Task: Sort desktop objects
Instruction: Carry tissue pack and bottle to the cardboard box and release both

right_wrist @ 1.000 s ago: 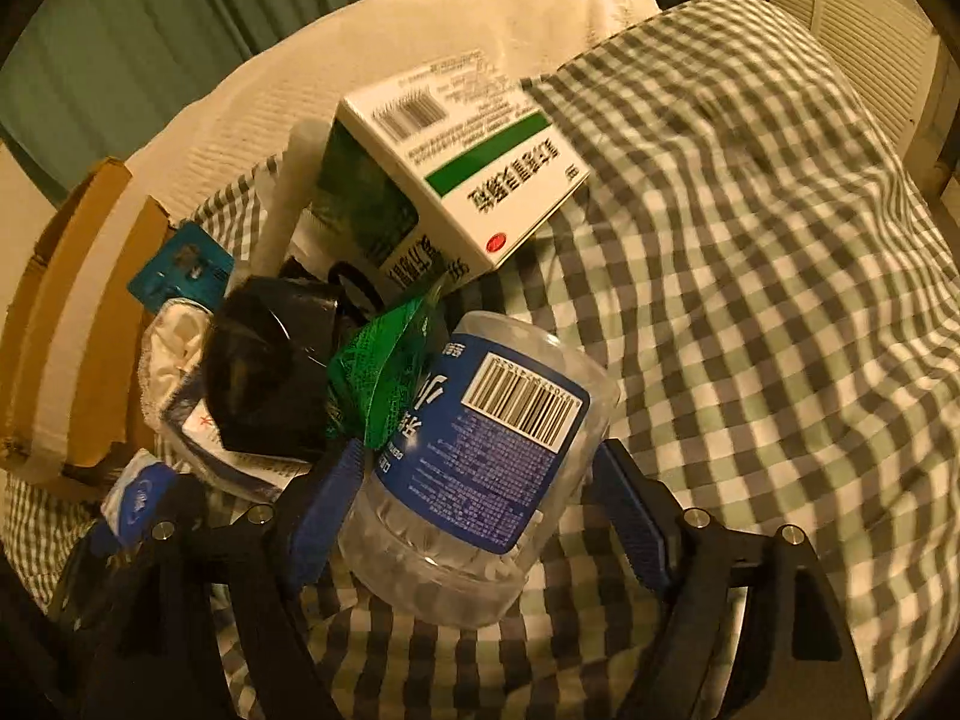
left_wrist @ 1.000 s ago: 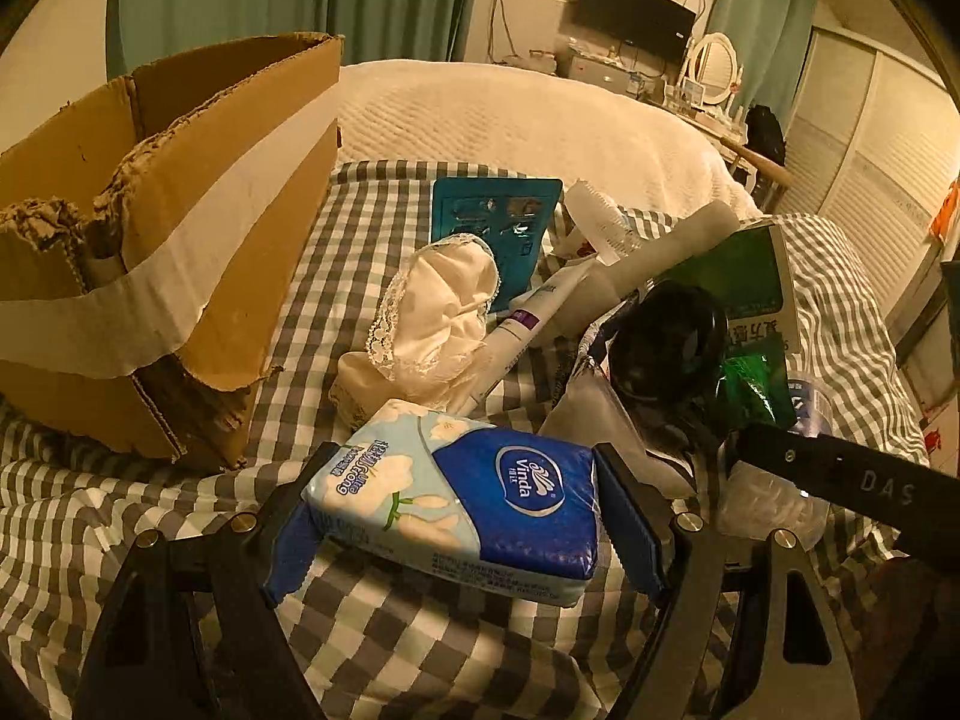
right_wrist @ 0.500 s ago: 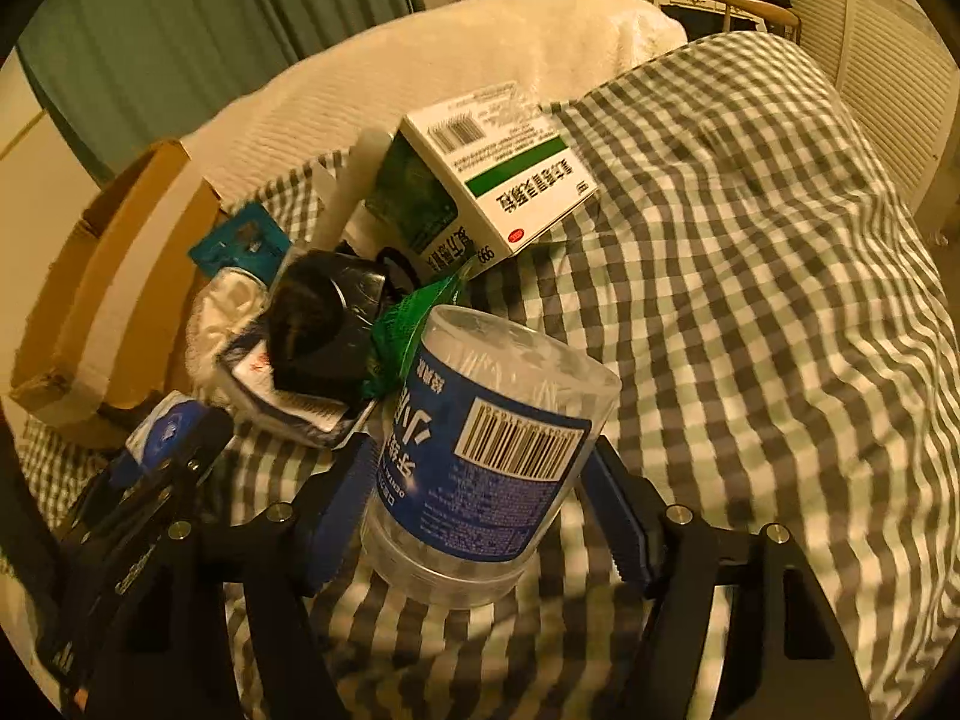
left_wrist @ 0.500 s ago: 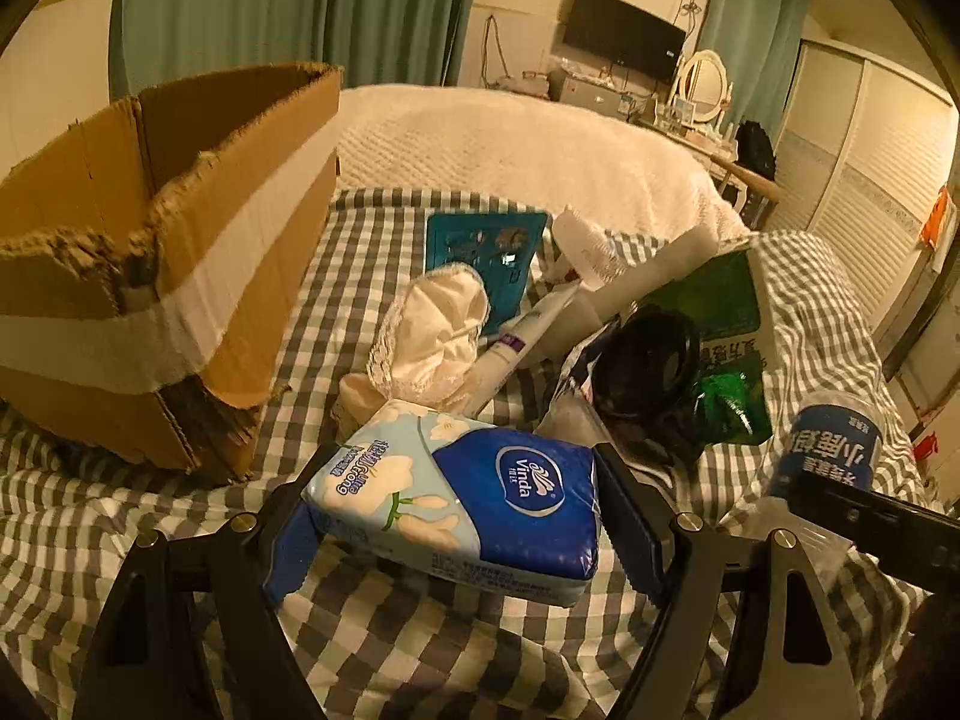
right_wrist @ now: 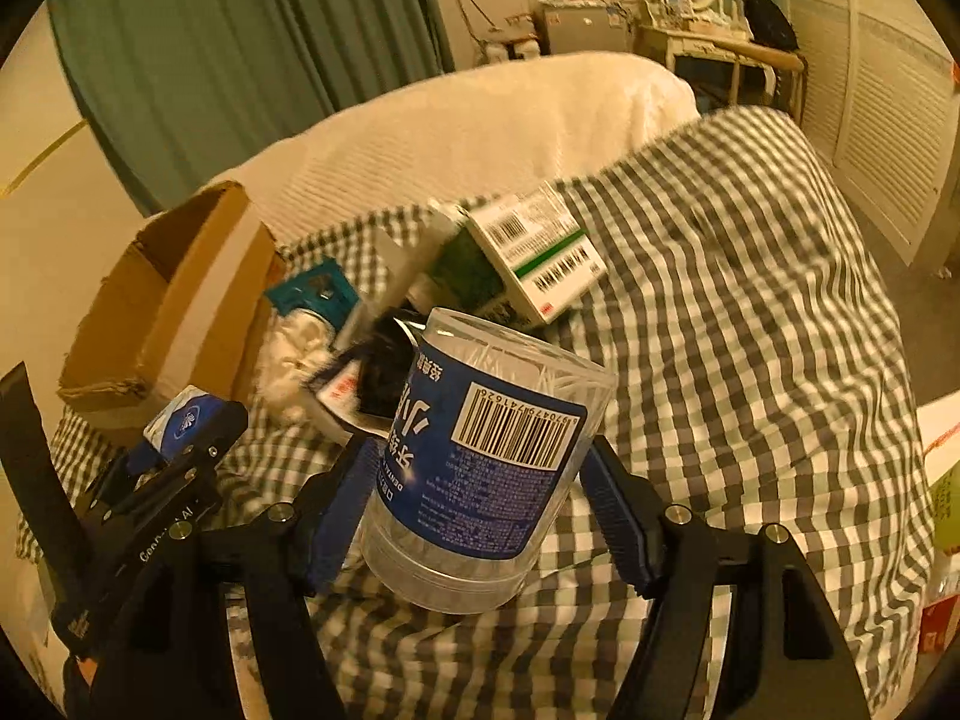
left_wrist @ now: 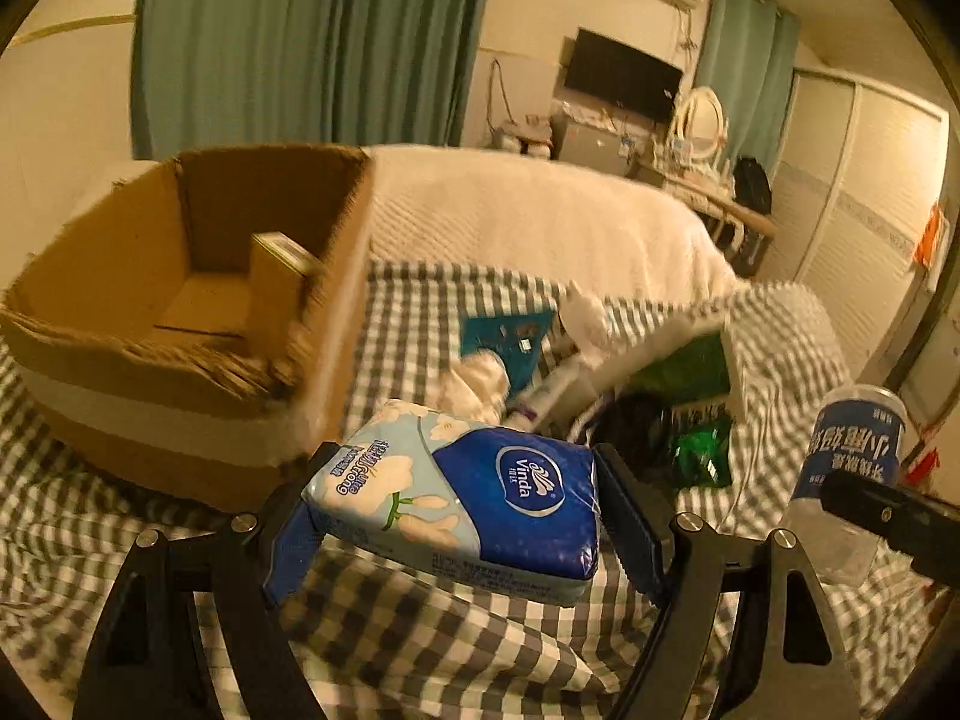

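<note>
Because it is a soft, light pack, the tissue packet [left_wrist: 462, 504] should squash if squeezed, so the left gripper [left_wrist: 456, 516] clenches its short ends, with the cardboard box [left_wrist: 180, 324] at ten o'clock. The right gripper [right_wrist: 474, 480] clamps a slick, light plastic jar [right_wrist: 486, 462] mid-body.

We see a blue-and-pale-blue tissue pack [left_wrist: 462, 504] with white flowers, a clear jar [right_wrist: 480, 480] with a blue label, a brown cardboard box [left_wrist: 180, 324] banded white, and a grey-white checked sheet [right_wrist: 750, 330].

Dim amber indoor light — motion blur, heavy fisheye warping at edges.
</note>
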The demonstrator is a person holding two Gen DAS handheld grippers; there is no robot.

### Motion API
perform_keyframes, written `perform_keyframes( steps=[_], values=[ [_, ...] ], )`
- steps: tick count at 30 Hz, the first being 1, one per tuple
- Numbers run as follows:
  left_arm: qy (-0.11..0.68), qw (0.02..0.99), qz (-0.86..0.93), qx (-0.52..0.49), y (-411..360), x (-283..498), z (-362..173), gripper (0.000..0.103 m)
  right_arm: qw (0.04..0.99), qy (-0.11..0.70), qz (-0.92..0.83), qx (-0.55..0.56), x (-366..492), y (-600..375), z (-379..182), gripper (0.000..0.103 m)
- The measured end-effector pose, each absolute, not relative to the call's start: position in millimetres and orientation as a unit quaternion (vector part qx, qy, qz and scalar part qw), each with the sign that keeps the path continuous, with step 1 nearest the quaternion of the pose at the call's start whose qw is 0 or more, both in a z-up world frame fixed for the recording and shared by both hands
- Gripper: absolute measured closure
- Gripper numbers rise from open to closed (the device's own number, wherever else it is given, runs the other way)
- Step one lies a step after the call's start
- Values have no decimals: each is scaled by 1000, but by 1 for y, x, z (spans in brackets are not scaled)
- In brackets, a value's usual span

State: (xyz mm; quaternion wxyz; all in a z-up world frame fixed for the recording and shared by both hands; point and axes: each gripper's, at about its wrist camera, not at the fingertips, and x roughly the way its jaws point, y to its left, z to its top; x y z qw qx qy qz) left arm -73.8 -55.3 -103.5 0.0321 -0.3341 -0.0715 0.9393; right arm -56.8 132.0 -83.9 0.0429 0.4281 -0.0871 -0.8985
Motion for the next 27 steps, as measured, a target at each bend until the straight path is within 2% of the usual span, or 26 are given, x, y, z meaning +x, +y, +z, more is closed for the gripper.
perform_keyframes(
  steps=[7, 18, 27],
  values=[
    [-91, 24, 953, -288, -82, -64, -53, 20, 85, -66, -916, 388, -51, 107, -40, 34],
    [-107, -28, 964, -241, -141, -83, 4, 20, 185, -17, -929, 320, -97, 26, 38, 34],
    [-149, -88, 964, -203, -212, -136, 31, 20, 230, -10, -922, 311, -144, -22, 45, 34]
  ],
)
